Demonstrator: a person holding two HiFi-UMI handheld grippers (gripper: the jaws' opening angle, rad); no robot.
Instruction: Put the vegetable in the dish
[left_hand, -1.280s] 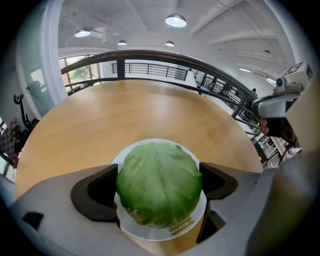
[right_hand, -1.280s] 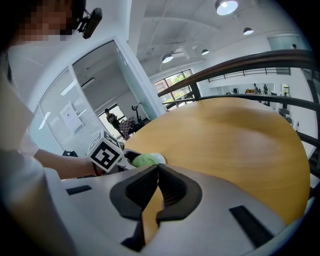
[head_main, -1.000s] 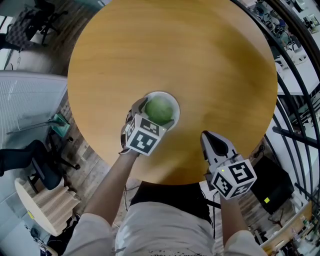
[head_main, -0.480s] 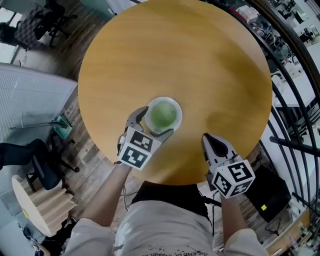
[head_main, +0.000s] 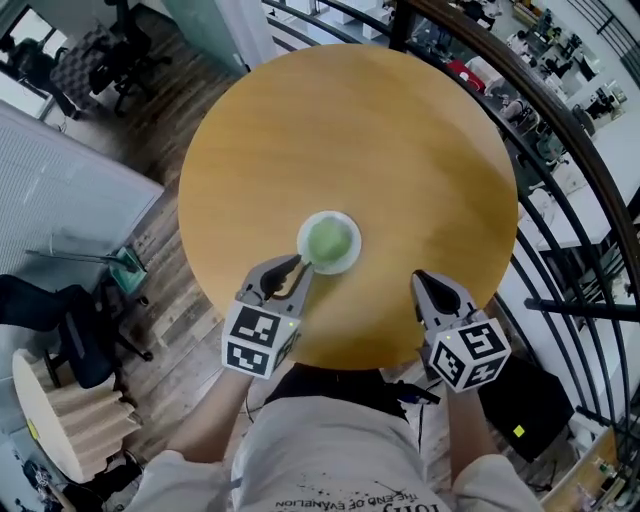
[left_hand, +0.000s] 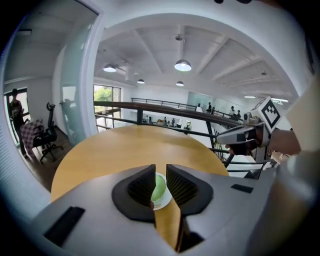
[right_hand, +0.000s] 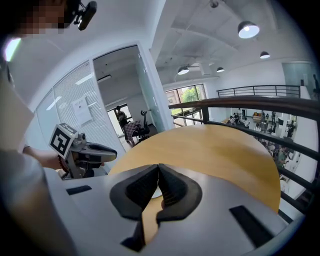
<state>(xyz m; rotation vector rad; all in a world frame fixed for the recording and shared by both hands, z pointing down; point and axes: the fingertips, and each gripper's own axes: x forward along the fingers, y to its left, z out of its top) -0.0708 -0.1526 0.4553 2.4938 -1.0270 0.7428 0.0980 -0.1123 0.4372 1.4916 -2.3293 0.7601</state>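
Evidently the task's work is finished: the vegetable, round and pale green, sits inside the white dish just below the middle of the round tabletop. Nothing grips it. The left tool hovers just beside the dish at its lower left. Its jaws have just been closing and now leave only a narrow slit with nothing between them; its own view shows the vegetable far off through that slit. The right tool, at the lower right, is well apart from the dish, with its jaw tips together and empty. Both seem to be held off the dish so that the vegetable lies undisturbed.

What kind of vegetable it is I cannot tell. It hides the dish's floor, and in the right gripper view the jaws hide nearly all the dish. The lower frame edge crops the person's arms.
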